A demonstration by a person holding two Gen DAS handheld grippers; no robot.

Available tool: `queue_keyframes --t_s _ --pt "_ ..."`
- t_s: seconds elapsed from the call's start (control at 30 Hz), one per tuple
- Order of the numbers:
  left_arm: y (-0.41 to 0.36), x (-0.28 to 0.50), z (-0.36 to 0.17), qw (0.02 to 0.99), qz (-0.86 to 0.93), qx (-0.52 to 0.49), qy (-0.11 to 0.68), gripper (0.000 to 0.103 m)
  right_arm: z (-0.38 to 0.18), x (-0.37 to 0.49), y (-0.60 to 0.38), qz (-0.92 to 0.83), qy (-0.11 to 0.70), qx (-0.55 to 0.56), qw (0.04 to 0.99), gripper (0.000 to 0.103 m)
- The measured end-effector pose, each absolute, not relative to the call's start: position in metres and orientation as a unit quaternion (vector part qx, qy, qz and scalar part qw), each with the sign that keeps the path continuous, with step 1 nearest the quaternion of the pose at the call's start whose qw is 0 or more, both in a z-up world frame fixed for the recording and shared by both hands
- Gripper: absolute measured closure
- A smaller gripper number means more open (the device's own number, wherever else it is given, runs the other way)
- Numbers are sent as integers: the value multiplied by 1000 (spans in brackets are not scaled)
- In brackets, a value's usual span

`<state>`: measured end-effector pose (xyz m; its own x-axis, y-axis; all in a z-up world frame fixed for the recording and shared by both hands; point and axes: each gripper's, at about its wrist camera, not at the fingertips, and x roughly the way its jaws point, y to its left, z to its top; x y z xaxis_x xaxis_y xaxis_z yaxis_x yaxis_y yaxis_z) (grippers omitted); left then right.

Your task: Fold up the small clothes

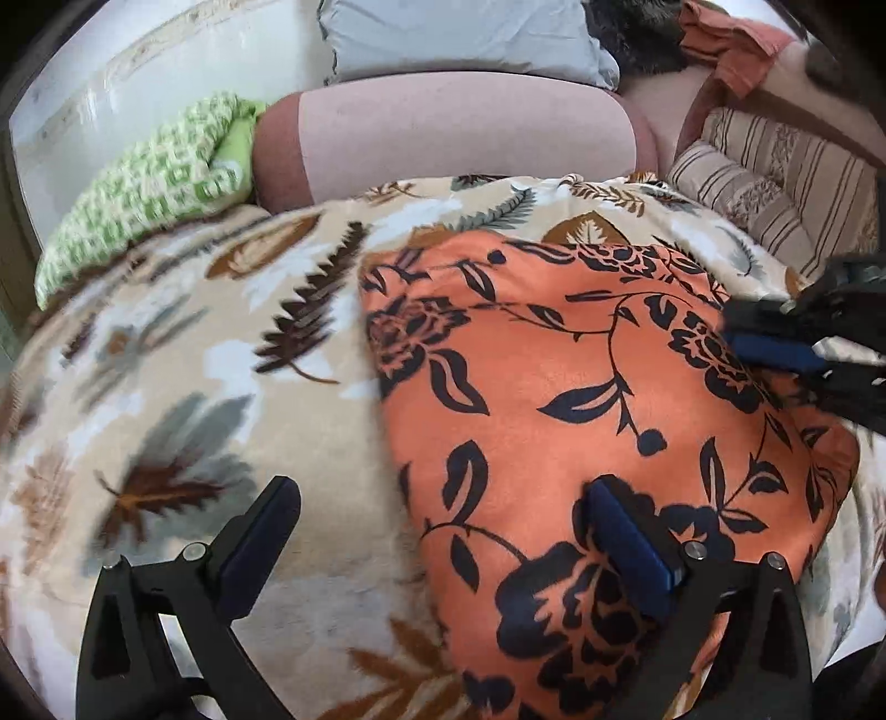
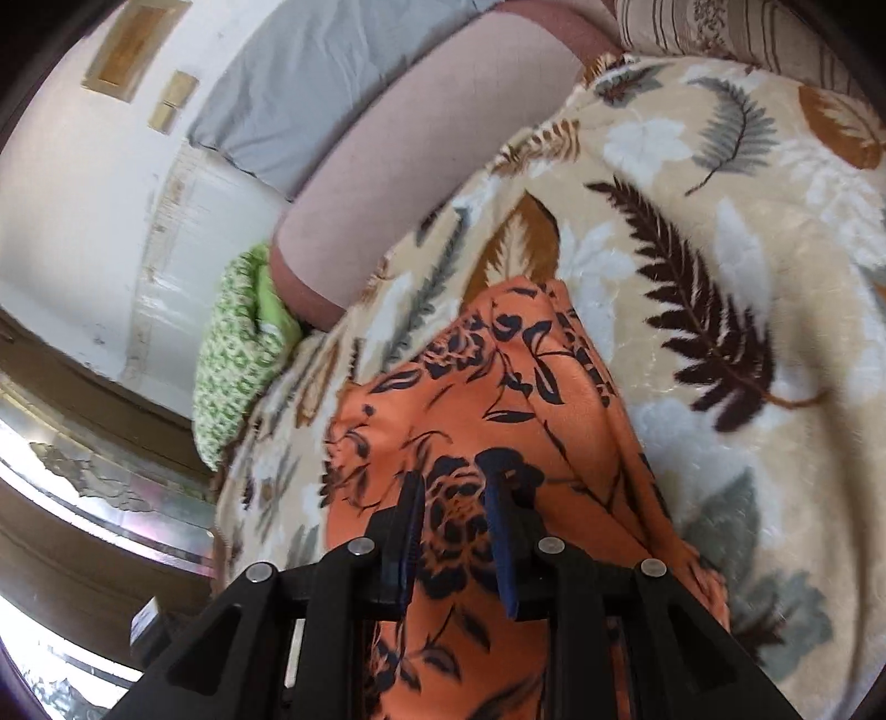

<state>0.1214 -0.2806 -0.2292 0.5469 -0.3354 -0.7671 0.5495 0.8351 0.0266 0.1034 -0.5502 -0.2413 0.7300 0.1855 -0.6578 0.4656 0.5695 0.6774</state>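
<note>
An orange garment with black flowers (image 1: 581, 387) lies spread flat on a leaf-patterned blanket (image 1: 194, 360). My left gripper (image 1: 443, 487) hovers over the garment's near left edge, jaws wide open and empty; one finger is over the blanket, the other over the cloth. My right gripper (image 1: 775, 343) is at the garment's right edge. In the right wrist view the right gripper (image 2: 454, 476) is low over the garment (image 2: 470, 399), its jaws a narrow gap apart. The flower print runs unbroken through that gap, so nothing looks pinched.
A green patterned cloth (image 1: 149, 188) lies bunched at the blanket's far left. A pink bolster (image 1: 443, 133) and a grey pillow (image 1: 459, 39) lie behind, with striped cushions (image 1: 775, 177) at the far right. A white wall and a wooden frame (image 2: 83, 387) stand beyond the bed.
</note>
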Motion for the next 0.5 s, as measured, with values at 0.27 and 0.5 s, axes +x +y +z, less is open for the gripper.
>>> queue_keyframes --t_s 0.27,0.5 --pt "-291 134 -242 848 -282 120 433 0 -268 111 -559 -99 367 469 797 79" --pt "-289 122 -222 862 -265 155 403 0 -257 110 -552 -105 362 475 796 79"
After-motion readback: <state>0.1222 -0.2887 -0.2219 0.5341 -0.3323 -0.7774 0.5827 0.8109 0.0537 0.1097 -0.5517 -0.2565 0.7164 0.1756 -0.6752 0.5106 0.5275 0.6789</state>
